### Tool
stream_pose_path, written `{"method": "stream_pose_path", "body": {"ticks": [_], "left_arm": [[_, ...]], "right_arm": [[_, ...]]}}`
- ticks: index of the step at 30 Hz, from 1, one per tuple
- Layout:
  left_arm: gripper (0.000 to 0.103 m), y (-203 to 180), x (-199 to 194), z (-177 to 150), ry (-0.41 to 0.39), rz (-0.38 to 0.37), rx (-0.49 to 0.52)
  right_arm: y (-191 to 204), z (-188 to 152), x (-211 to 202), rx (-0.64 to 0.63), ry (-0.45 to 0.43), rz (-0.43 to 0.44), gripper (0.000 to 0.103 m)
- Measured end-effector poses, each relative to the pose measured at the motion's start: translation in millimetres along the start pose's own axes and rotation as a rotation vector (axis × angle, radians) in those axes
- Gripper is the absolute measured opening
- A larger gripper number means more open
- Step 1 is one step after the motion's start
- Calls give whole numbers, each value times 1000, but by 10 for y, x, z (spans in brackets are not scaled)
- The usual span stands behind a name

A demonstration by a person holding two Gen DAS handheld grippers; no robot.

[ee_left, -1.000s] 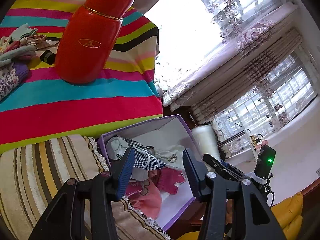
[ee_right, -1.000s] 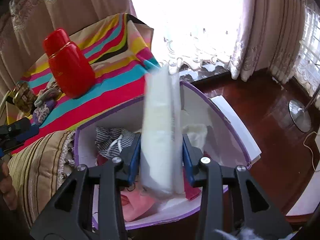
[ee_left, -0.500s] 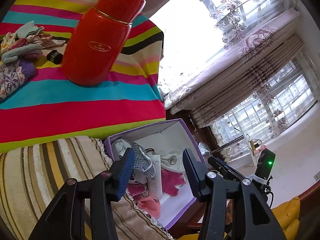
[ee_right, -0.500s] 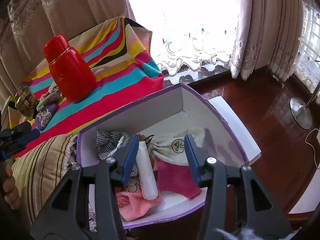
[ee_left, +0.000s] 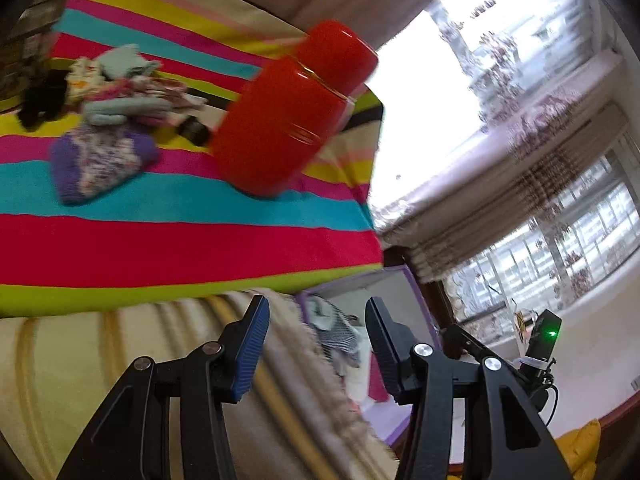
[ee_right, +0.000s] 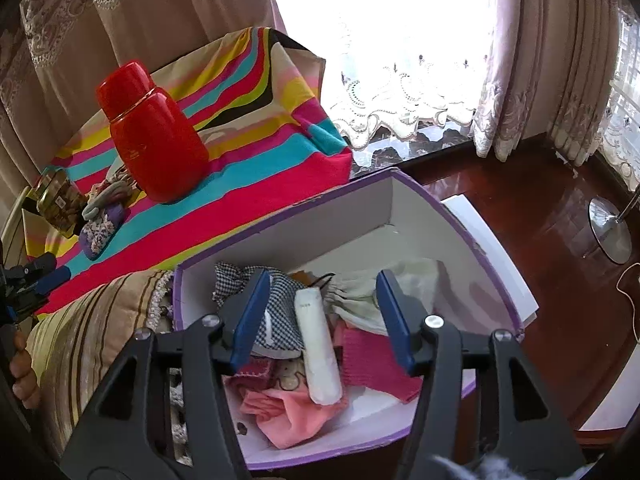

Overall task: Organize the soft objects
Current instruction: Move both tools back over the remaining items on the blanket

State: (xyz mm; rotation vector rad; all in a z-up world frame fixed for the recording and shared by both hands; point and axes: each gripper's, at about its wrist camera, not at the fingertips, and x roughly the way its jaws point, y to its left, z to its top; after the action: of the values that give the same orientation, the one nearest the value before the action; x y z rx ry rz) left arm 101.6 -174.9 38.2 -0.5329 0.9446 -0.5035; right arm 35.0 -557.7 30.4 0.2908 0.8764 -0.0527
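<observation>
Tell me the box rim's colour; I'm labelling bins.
Purple rim, white inside; clearest in the right wrist view.

Room setting as I see it through both wrist cameras: a sunlit window corner with heavy drapery.

Overexposed daylight floods through a large window, veiled by a white lace sheer with a scalloped hem. Beige embroidered curtains hang at its left, pleated mauve ones at its right. The floor is glossy dark reddish wood, mirroring the light, and a round metal lamp base stands on it. From the left view I note a second, gridded window behind patterned sheer.
</observation>
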Motion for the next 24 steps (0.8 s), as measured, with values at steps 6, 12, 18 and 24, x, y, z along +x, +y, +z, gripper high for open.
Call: {"method": "stream_pose_path", "body": {"ticks": [6, 12, 18, 24], "left_arm": [[51, 390, -226, 93, -48, 52, -62], [51, 834, -433, 183, -79, 105, -129], [51, 1139, -600, 249, -110, 144, -174], [51, 1377, -705, 375, -129, 170, -193]], "right_arm": [[341, 54, 149, -41, 27, 41, 60], [843, 66, 345, -109, 69, 111, 61], [1477, 102, 530, -190, 105, 193, 61], [2161, 141, 667, -277, 130, 275, 65]]}}
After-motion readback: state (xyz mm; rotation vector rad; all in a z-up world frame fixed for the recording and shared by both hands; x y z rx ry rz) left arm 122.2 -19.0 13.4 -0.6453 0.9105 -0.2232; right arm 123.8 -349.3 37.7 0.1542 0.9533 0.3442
